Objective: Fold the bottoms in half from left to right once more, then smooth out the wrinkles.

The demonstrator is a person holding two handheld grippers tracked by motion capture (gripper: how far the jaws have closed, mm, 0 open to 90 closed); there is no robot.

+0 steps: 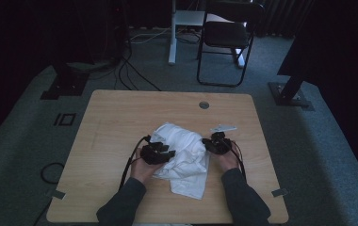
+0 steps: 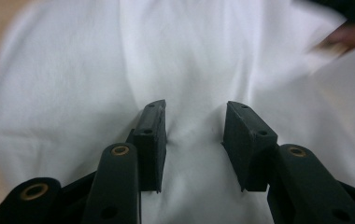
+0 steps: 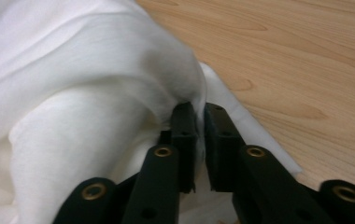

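White cloth (image 1: 182,155) bunched on worktop (image 1: 111,117).
Your right tool (image 3: 200,122) pinches its fold; left tool (image 2: 195,135) gapes, blurred hand beyond.

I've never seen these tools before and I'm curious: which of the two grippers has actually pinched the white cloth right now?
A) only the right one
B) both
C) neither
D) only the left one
A: in the right gripper view the right gripper has its jaws nearly together with a fold of the white cloth between them, while the left gripper has its jaws spread apart over the cloth.
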